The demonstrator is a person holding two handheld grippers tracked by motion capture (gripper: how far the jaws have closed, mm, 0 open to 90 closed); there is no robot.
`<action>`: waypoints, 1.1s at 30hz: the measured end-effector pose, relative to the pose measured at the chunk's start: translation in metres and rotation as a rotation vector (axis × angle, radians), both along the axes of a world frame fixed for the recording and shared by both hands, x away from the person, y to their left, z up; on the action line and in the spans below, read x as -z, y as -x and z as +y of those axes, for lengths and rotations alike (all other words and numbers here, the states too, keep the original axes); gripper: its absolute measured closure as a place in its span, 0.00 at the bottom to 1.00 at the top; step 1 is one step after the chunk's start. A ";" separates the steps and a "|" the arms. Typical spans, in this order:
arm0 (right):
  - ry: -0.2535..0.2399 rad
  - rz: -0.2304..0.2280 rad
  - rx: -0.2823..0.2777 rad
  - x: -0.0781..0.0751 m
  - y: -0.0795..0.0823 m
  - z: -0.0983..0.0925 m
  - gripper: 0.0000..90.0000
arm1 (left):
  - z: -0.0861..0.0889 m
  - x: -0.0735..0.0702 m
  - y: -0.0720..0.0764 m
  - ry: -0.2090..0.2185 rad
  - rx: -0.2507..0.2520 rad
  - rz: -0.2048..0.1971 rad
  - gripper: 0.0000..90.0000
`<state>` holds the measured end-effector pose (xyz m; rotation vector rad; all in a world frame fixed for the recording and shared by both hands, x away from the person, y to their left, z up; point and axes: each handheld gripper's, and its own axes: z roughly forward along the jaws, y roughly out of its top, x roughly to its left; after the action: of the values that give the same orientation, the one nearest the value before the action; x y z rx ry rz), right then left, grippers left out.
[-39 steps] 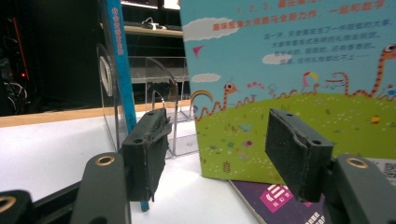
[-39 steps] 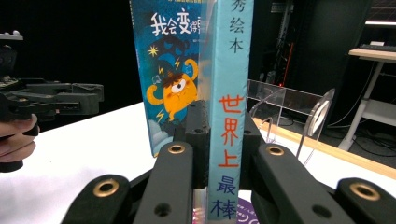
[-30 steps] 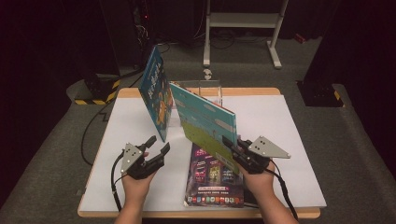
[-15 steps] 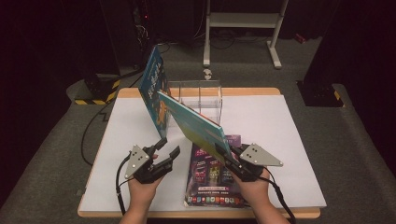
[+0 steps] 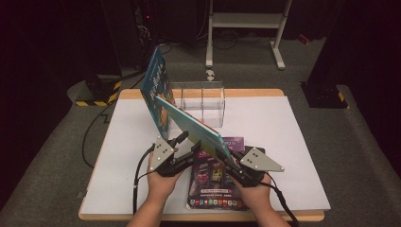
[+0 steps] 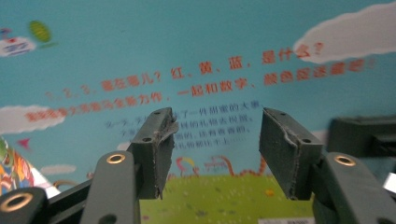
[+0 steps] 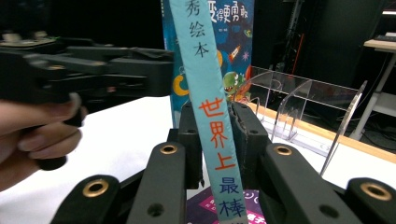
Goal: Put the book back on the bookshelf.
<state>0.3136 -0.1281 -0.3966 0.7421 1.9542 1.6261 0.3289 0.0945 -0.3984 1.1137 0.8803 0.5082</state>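
Note:
My right gripper is shut on the near edge of a light-blue picture book, which slants up and away over the table. In the right gripper view the book's spine runs between the pads, whose jaws have just eased slightly while still gripping. My left gripper sits close under the book's left side. Its jaws have just been closing, but they stand open with nothing between them. In the left gripper view the book's back cover lies just beyond that gripper.
A dark-blue book stands upright against a clear acrylic rack at the back of the white table. A purple book lies flat under both hands near the front edge.
The left gripper moved right and up, close under the held book. The book tipped over to the left, its far edge now near the upright book.

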 end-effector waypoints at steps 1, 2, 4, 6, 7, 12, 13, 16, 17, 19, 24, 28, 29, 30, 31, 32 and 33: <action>-0.001 0.001 -0.002 0.000 0.000 0.000 0.83 | -0.001 0.000 -0.001 0.002 -0.002 0.000 0.50; -0.002 0.002 -0.004 0.001 0.001 0.000 0.83 | -0.002 -0.001 -0.002 0.005 -0.001 0.000 0.50; -0.008 0.003 0.001 0.001 0.001 0.000 0.83 | -0.002 -0.001 -0.003 0.016 0.001 0.006 0.50; -0.018 0.013 -0.004 0.001 -0.001 -0.001 0.82 | -0.002 -0.001 -0.003 0.019 -0.002 0.006 0.50; -0.018 0.013 -0.004 0.001 -0.001 -0.001 0.82 | -0.002 -0.001 -0.003 0.019 -0.002 0.006 0.50; -0.028 0.072 -0.057 0.010 -0.003 -0.016 0.73 | 0.000 0.000 -0.004 0.015 0.001 0.007 0.49; -0.020 0.076 -0.052 0.013 -0.002 -0.020 0.73 | 0.000 0.000 -0.004 0.015 0.000 0.006 0.49; -0.009 0.082 -0.051 0.018 0.001 -0.025 0.76 | 0.001 0.000 -0.004 0.020 -0.001 0.011 0.49; 0.012 0.074 -0.046 0.020 0.005 -0.026 0.80 | 0.001 0.000 -0.004 0.024 0.000 0.013 0.48; 0.032 0.059 -0.037 0.020 0.007 -0.026 0.81 | 0.001 0.000 -0.004 0.023 0.001 0.012 0.48; 0.047 0.055 -0.050 0.019 0.008 -0.025 0.81 | 0.004 0.001 -0.003 0.032 0.003 0.015 0.47; 0.059 0.044 -0.068 0.019 0.011 -0.020 0.81 | 0.005 0.001 -0.003 0.034 0.004 0.017 0.47; 0.063 0.037 -0.083 0.020 0.013 -0.017 0.81 | 0.006 0.000 -0.003 0.032 0.001 0.017 0.47; 0.063 0.037 -0.083 0.020 0.013 -0.017 0.81 | 0.006 0.000 -0.003 0.032 0.001 0.017 0.47; 0.069 0.031 -0.088 0.020 0.015 -0.016 0.81 | 0.005 0.000 -0.003 0.035 0.000 0.017 0.47; 0.080 0.024 -0.093 0.020 0.017 -0.013 0.81 | 0.006 0.000 -0.003 0.035 -0.002 0.017 0.47; 0.088 0.018 -0.095 0.020 0.018 -0.011 0.81 | 0.006 0.000 -0.003 0.031 -0.005 0.018 0.48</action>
<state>0.2957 -0.1392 -0.4164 0.6404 2.0878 1.5810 0.3319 0.1005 -0.3982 1.0898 0.9040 0.4874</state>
